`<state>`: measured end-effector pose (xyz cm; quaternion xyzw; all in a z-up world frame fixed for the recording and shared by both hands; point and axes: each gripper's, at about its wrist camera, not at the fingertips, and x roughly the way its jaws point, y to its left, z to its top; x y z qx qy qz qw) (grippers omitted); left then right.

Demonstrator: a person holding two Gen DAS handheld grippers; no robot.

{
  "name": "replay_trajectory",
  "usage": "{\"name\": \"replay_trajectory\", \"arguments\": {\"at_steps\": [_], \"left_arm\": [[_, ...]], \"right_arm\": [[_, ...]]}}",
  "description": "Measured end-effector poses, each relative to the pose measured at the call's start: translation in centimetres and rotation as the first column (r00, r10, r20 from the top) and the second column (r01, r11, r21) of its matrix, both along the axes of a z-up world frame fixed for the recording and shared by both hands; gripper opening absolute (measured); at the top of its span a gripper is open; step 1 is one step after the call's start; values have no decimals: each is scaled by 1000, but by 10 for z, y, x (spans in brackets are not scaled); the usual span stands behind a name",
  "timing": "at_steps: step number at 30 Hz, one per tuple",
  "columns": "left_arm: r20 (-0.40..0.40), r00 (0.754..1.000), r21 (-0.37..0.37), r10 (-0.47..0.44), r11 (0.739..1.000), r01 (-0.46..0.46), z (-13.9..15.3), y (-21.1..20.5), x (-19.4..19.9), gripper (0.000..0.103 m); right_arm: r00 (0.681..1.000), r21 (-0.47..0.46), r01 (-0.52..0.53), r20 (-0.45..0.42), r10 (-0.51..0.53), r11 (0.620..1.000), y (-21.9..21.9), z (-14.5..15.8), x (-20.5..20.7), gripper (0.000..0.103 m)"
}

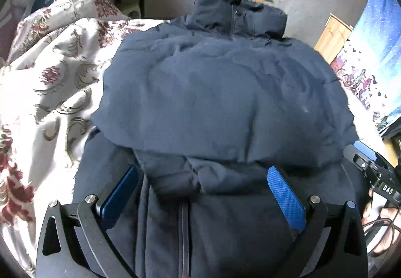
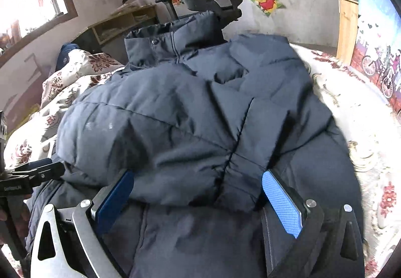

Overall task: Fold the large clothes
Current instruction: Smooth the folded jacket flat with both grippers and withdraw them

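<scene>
Both claws, left (image 1: 203,192) and right (image 2: 198,192), are standing spread, gripping nothing; jacket (image 2: 200,115) is running toward your twelve o'clock, equally near each.

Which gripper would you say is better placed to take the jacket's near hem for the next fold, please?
Probably either: the left gripper and right gripper both hang open over the navy jacket, sleeves already folded in. The left sits nearer the front zip.

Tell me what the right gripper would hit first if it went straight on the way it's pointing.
Most likely the dark blue puffer jacket: its folded bulk lies right ahead of the open right gripper, though depth is hard to judge.
</scene>
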<state>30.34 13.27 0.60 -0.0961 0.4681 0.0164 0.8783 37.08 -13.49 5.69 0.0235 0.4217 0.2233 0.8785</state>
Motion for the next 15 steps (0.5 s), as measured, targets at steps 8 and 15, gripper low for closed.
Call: {"name": "replay_trajectory", "arguments": {"at_steps": [8, 15], "left_arm": [[110, 993, 7, -40, 999, 40, 57, -21, -47, 101], [242, 967, 59, -78, 996, 66, 114, -41, -98, 102]], "right_arm": [[997, -10, -35, 70, 35, 999, 0, 53, -41, 103], [991, -19, -69, 115, 71, 997, -8, 102, -95, 103]]}}
